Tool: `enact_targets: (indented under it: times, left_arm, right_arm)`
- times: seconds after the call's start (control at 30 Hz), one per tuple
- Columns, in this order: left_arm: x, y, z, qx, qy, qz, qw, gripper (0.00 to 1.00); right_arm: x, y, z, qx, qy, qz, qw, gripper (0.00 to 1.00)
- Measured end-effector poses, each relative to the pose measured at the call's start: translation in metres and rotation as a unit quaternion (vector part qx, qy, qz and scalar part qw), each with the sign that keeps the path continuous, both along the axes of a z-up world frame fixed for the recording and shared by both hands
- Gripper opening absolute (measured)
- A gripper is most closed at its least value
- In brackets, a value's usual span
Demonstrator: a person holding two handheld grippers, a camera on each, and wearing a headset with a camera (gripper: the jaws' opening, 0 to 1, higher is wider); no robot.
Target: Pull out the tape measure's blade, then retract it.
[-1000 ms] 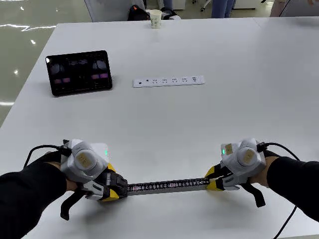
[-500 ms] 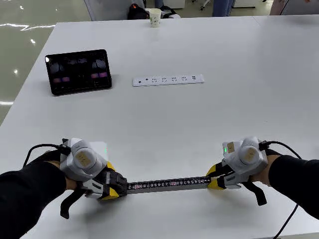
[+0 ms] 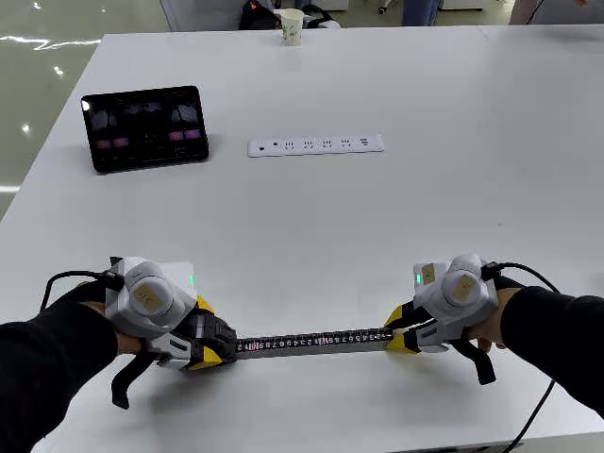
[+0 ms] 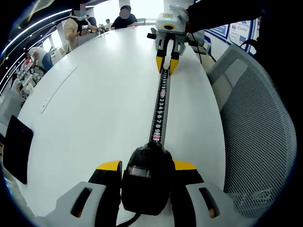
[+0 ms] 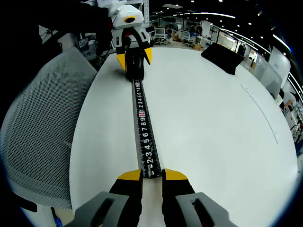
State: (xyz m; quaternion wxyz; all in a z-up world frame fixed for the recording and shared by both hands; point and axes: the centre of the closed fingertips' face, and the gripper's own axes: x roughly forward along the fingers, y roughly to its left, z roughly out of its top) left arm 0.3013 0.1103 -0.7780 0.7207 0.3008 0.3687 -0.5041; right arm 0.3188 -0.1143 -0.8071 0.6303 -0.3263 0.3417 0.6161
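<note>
Head view — left tool [image 3: 212, 335] grips tape measure [image 3: 226, 338], right tool [image 3: 398, 331] pinches its blade [image 3: 311, 342].

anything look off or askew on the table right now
Nothing stands out: the dark numbered blade runs straight from the black tape measure case in the left gripper to the right gripper; the white paper cup stands upright, no spills.

A black tape case [image 3: 221, 339] is clamped between the fingers of the left gripper [image 3: 205, 332] near the front edge of the white bench [image 3: 425, 208]. The blade [image 3: 311, 342] is stretched flat to the right, where its end is pinched by the right gripper [image 3: 395, 330]. Farther back, a tablet [image 3: 144, 127], a power strip [image 3: 316, 145] and a paper cup [image 3: 292, 26] are seen.
</note>
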Motion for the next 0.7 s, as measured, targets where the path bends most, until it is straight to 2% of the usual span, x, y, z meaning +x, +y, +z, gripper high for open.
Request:
enact_targets:
  times: [0.13, 0.37, 0.53, 0.63, 0.7]
  left_arm:
    - [0.001, 0.001, 0.000, 0.001, 0.003, 0.002, 1.0000, 0.35]
    - [0.001, 0.001, 0.003, -0.009, 0.012, 0.011, 0.9998, 0.35]
    - [0.002, 0.000, 0.009, -0.003, 0.012, 0.015, 0.9998, 0.38]
    - [0.007, 0.000, 0.013, -0.010, 0.013, 0.030, 0.9994, 0.42]
    - [0.009, 0.000, 0.017, -0.018, 0.019, 0.048, 0.9985, 0.44]
  right_arm:
    - [0.000, 0.000, -0.001, -0.014, -0.006, 0.007, 0.9999, 0.12]
    - [0.001, -0.001, -0.002, -0.018, -0.010, 0.012, 0.9997, 0.13]
    - [0.001, -0.001, -0.001, -0.026, -0.011, 0.020, 0.9994, 0.13]
    - [0.003, 0.002, 0.002, -0.023, -0.015, 0.019, 0.9994, 0.15]
    - [0.003, 0.004, 0.007, -0.018, -0.018, 0.017, 0.9995, 0.16]
